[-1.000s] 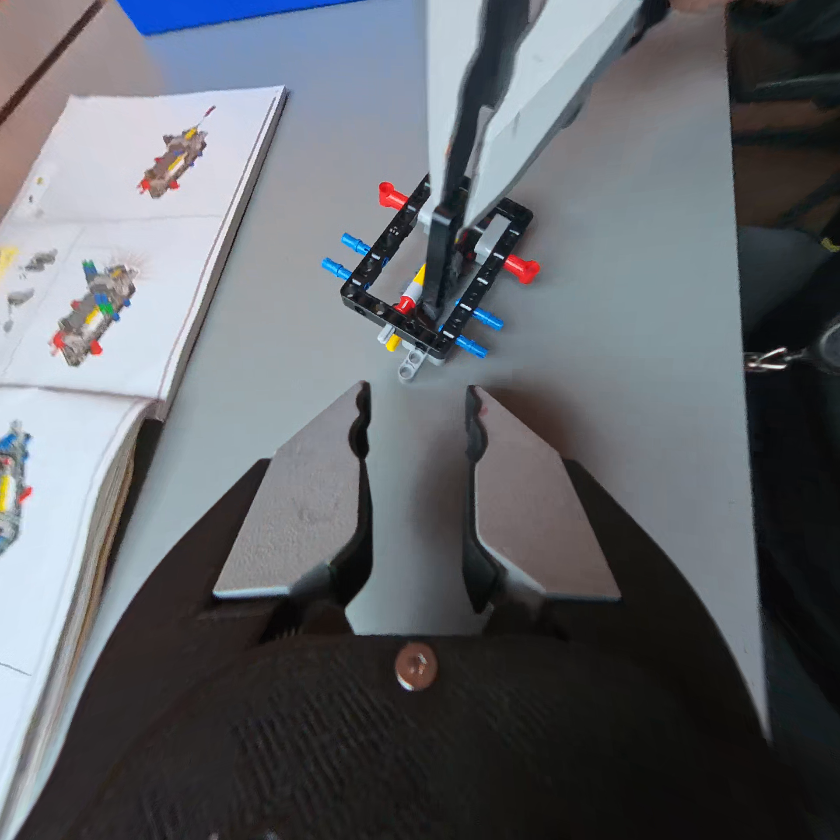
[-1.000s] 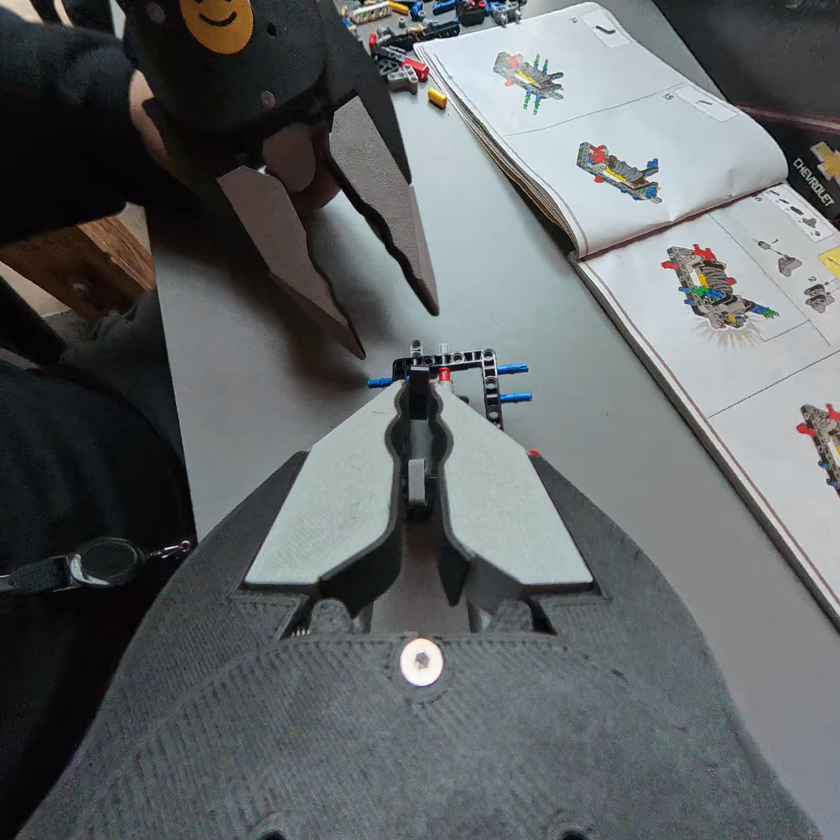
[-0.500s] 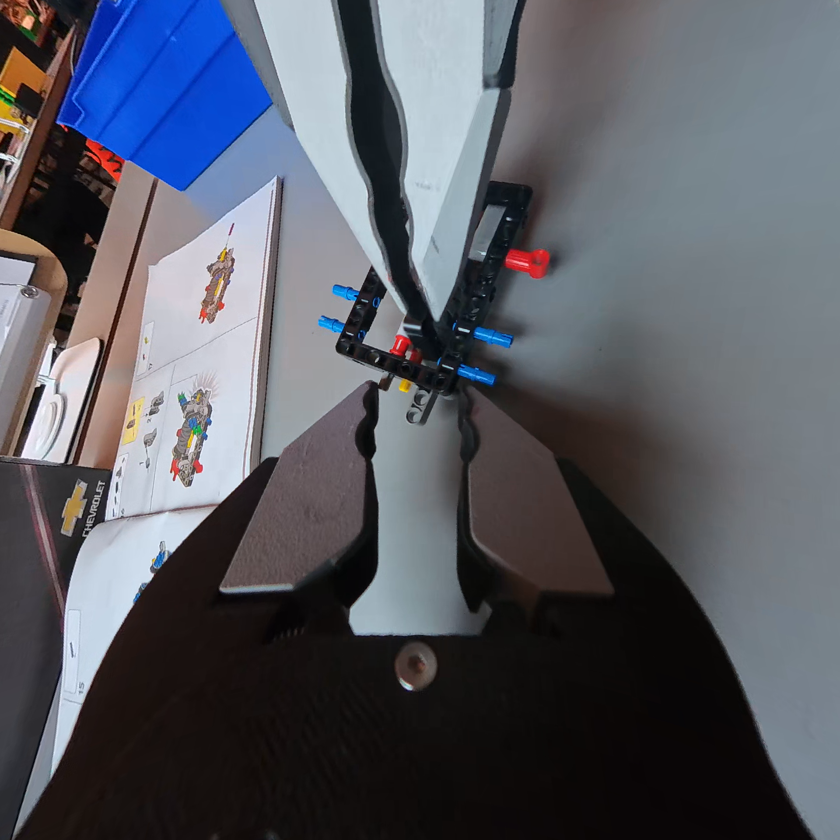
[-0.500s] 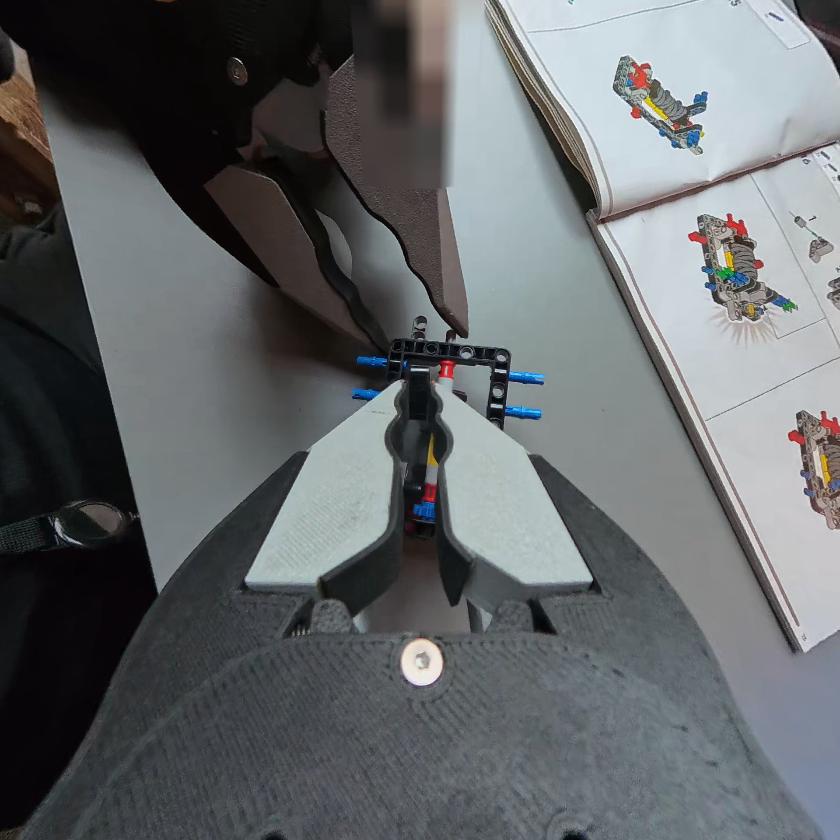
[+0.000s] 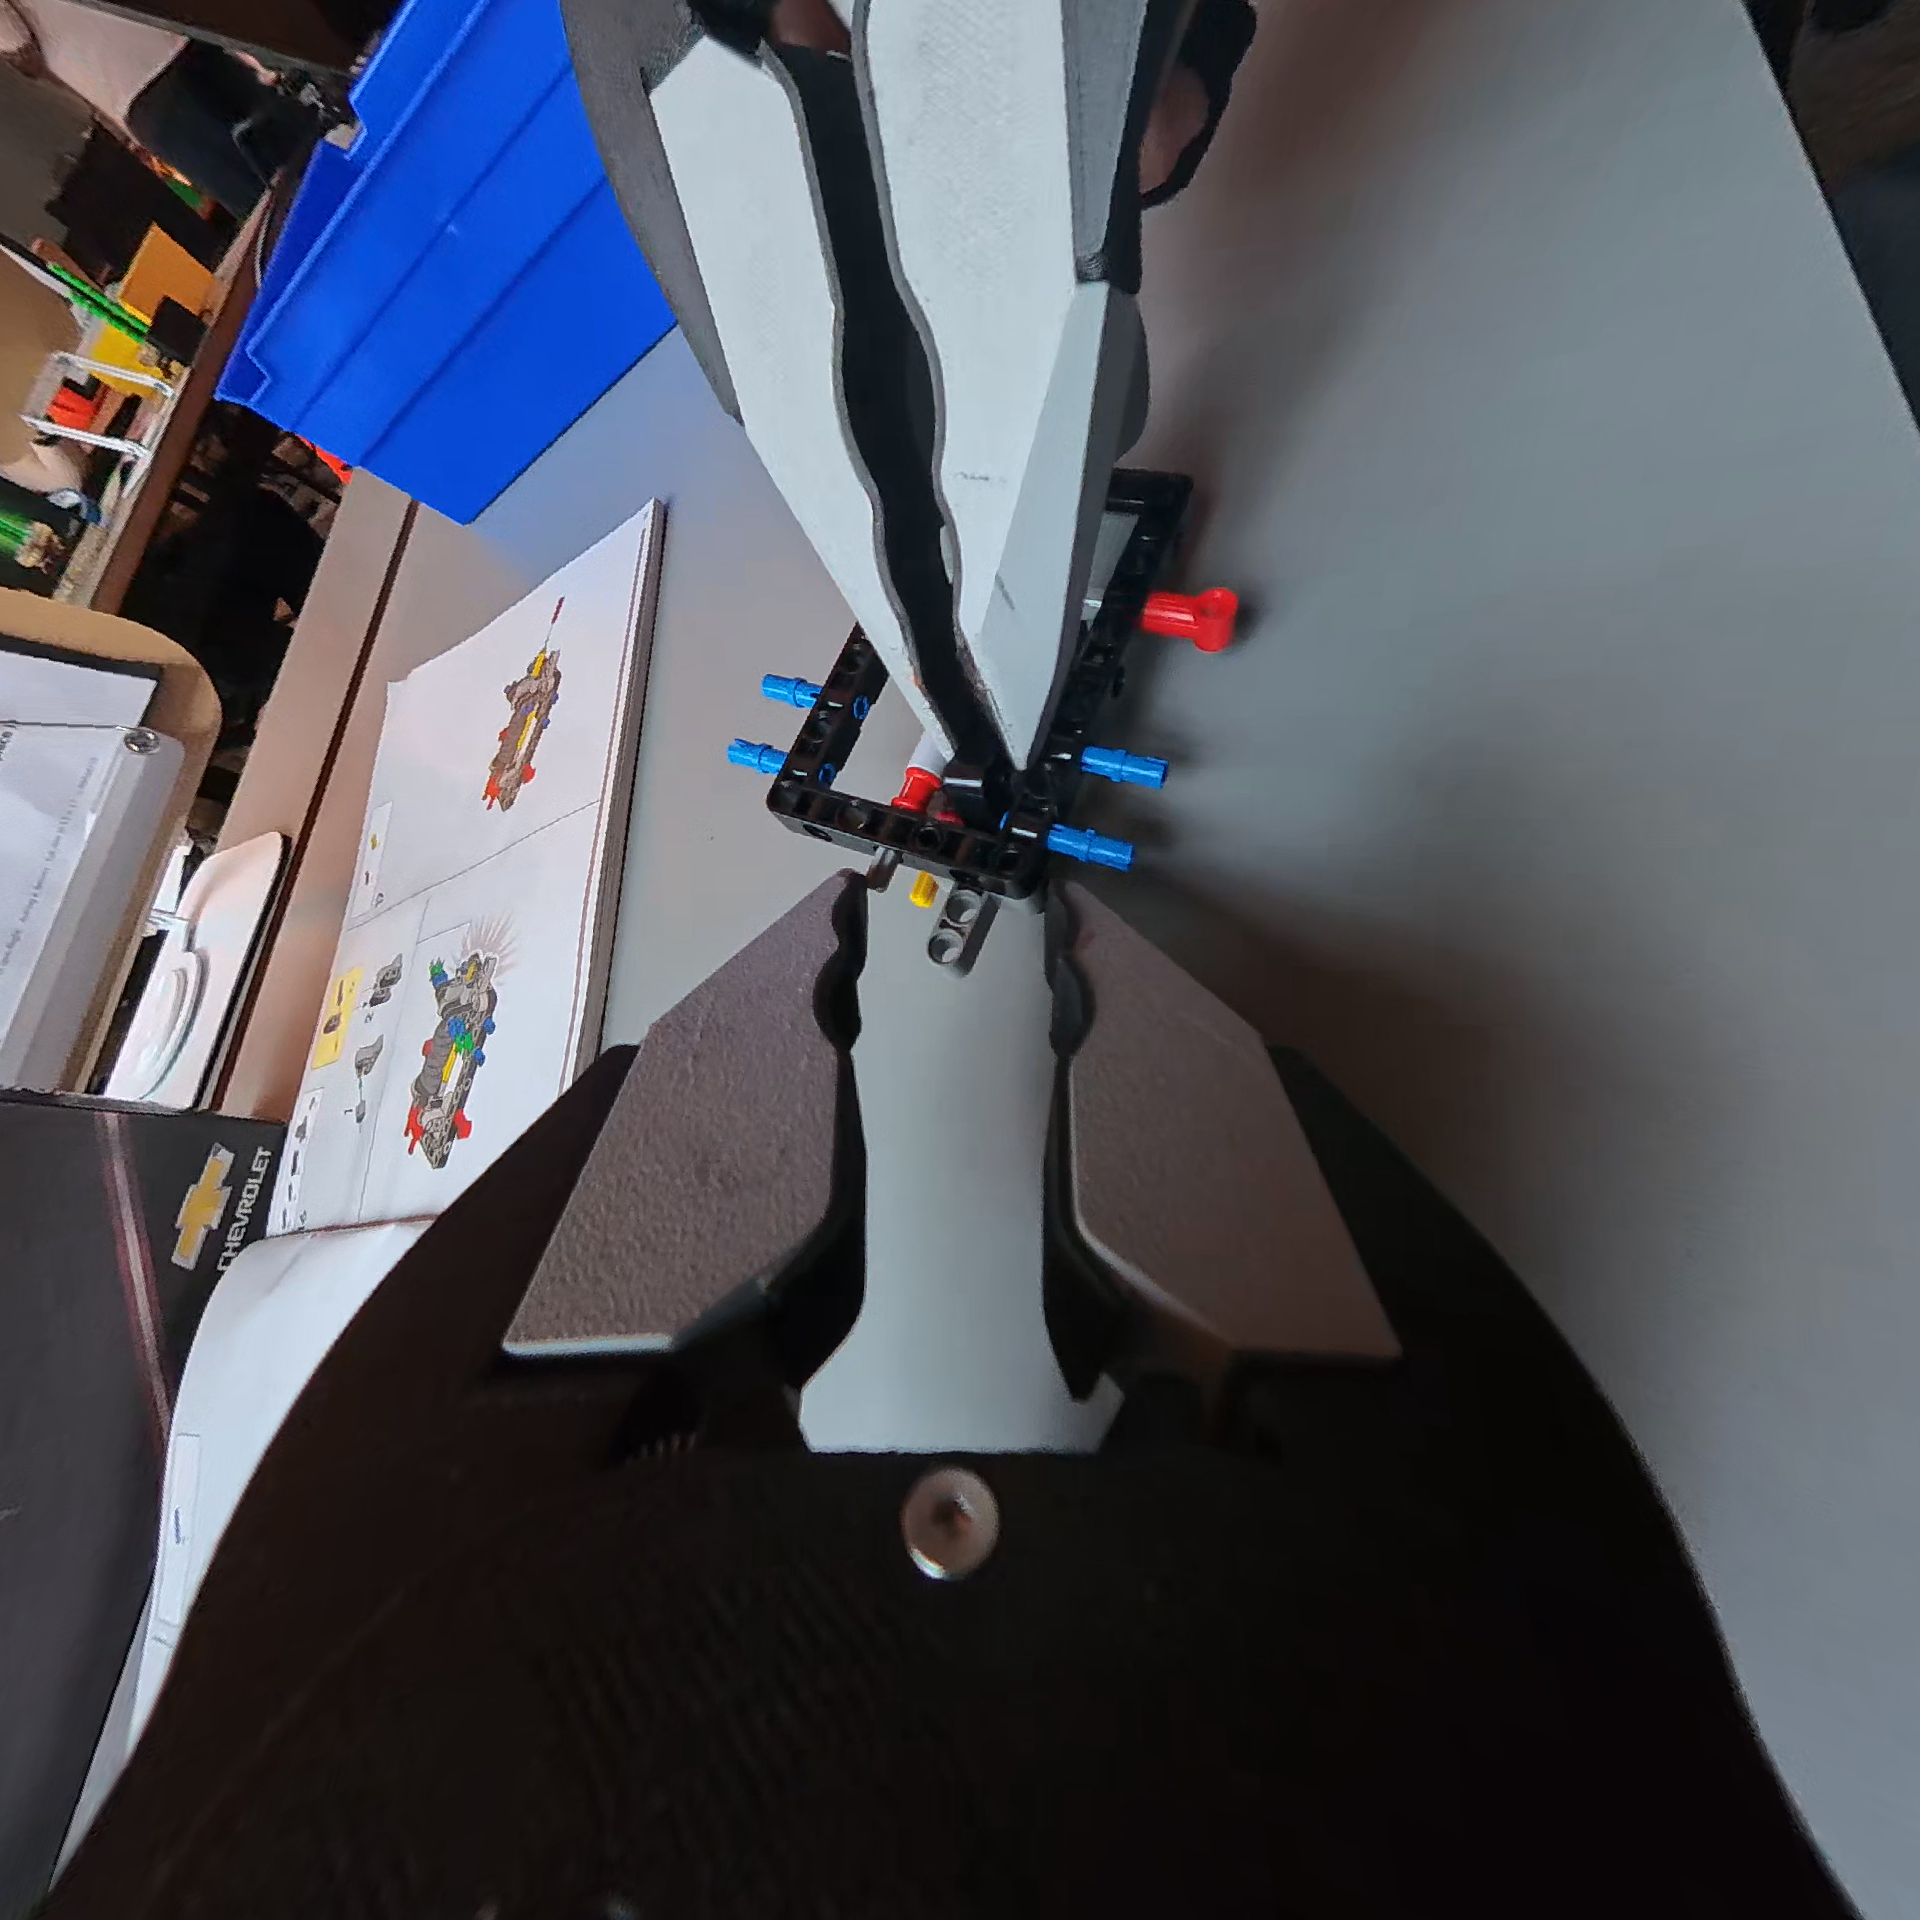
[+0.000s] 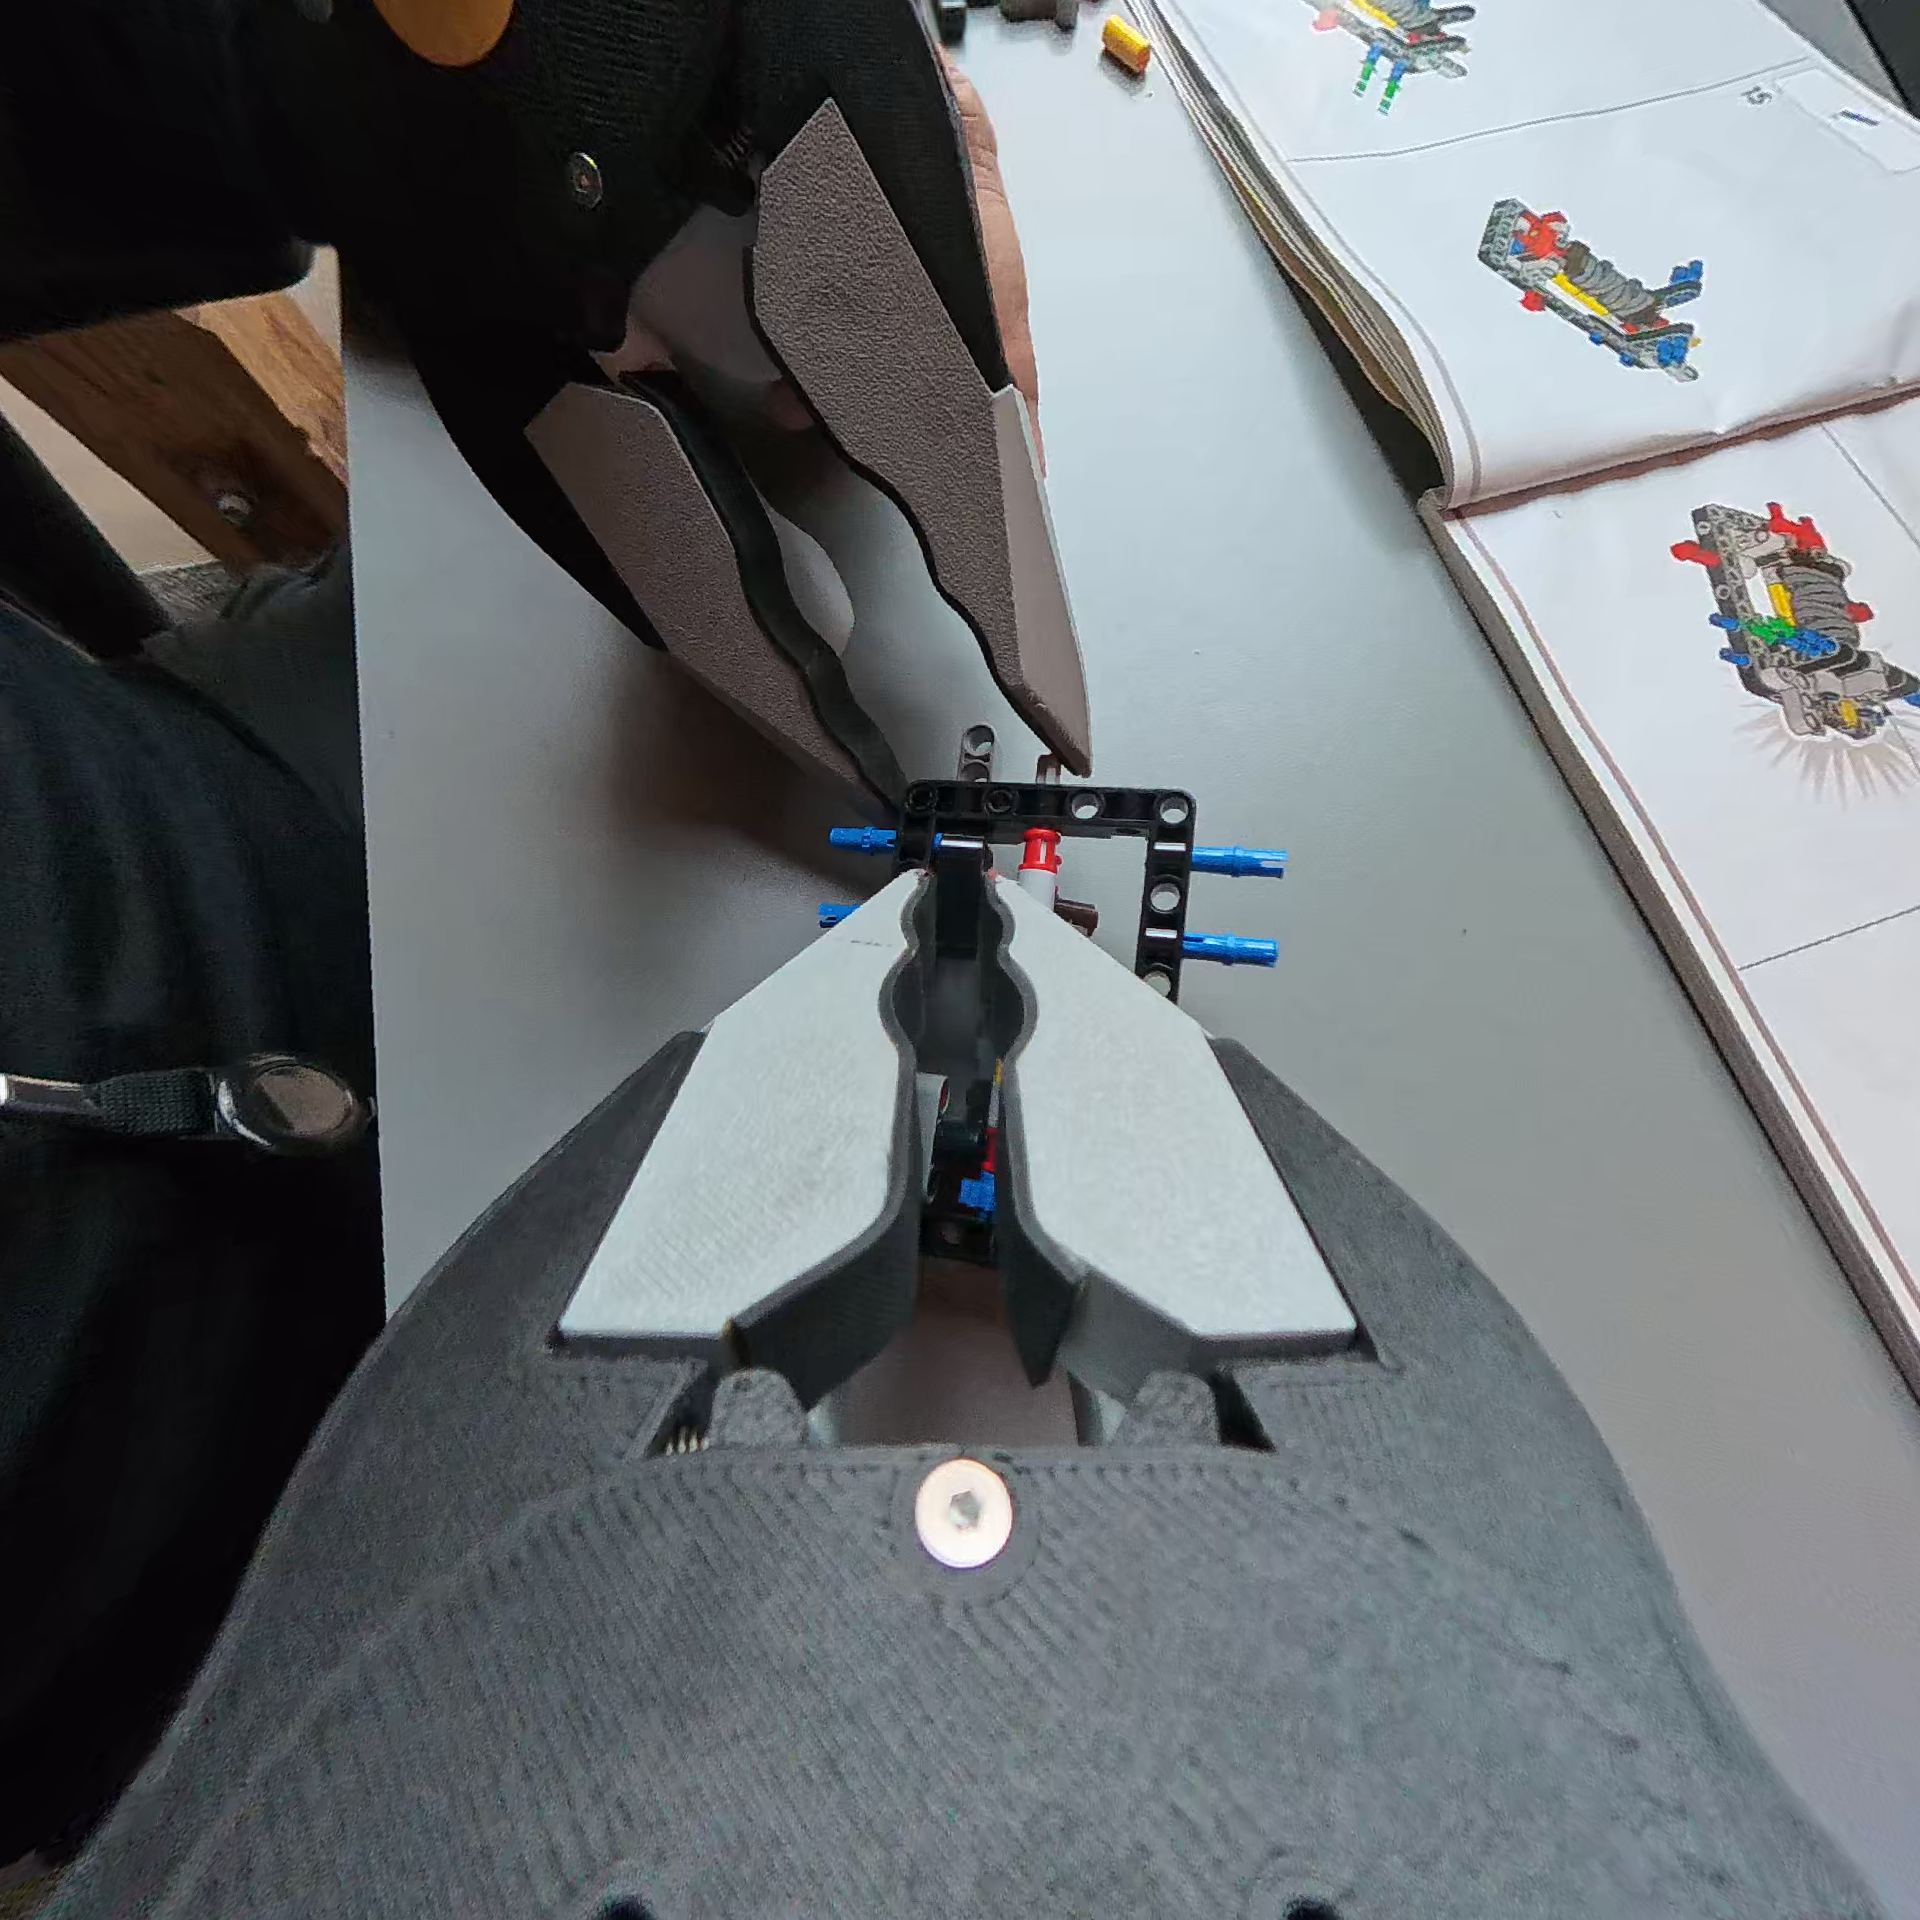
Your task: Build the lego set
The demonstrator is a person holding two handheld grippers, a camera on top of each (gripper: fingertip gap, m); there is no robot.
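Observation:
A black rectangular lego frame (image 5: 914,826) with blue pins (image 5: 1122,767) and a red pin (image 5: 1190,613) lies on the grey table (image 5: 1507,727). My right gripper (image 6: 958,885), with light grey fingers, is shut on a black lego piece (image 6: 956,920) and holds it down inside the frame (image 6: 1049,802). It enters the left wrist view from above (image 5: 982,764). My left gripper (image 5: 951,902), with dark fingers, is open and empty. Its tips sit at the frame's near edge, either side of a small grey piece (image 5: 961,925). It also shows in the right wrist view (image 6: 977,774).
An open instruction booklet (image 5: 499,831) lies beside the frame and shows in the right wrist view (image 6: 1662,343). A blue bin (image 5: 447,291) and a black box (image 5: 94,1299) stand beyond it. Loose pieces (image 6: 1122,36) lie at the table's far end. The table edge (image 6: 358,727) is close.
My left gripper has moved in to the frame, its open tips now at the frame's edge. My right gripper has stayed shut on the black piece in the frame.

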